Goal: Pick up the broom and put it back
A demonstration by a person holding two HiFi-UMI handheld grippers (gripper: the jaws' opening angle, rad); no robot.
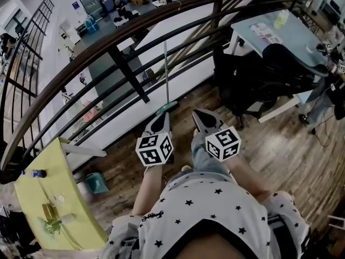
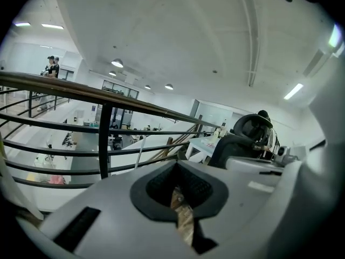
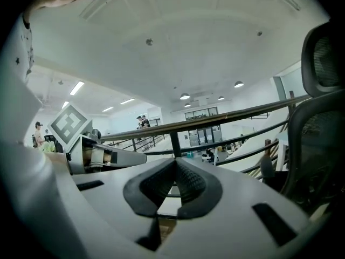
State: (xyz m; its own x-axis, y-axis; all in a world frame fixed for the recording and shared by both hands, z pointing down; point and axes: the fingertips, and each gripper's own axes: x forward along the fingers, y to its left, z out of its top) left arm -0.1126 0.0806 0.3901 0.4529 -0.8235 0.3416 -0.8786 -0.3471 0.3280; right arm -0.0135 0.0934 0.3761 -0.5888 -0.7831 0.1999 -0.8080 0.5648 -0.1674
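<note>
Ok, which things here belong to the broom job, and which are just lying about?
Job: thin grey-handled broom with teal head, by the dark railing; left gripper, right gripper, both shut, empty.
Lying about: yellow table; black office chair; pale blue desk; small teal bin.

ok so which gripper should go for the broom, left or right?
Left, probably. The broom leans on the railing just ahead of the left gripper; the right gripper sits off to the side. Both are shut and empty, so either must open first.
</note>
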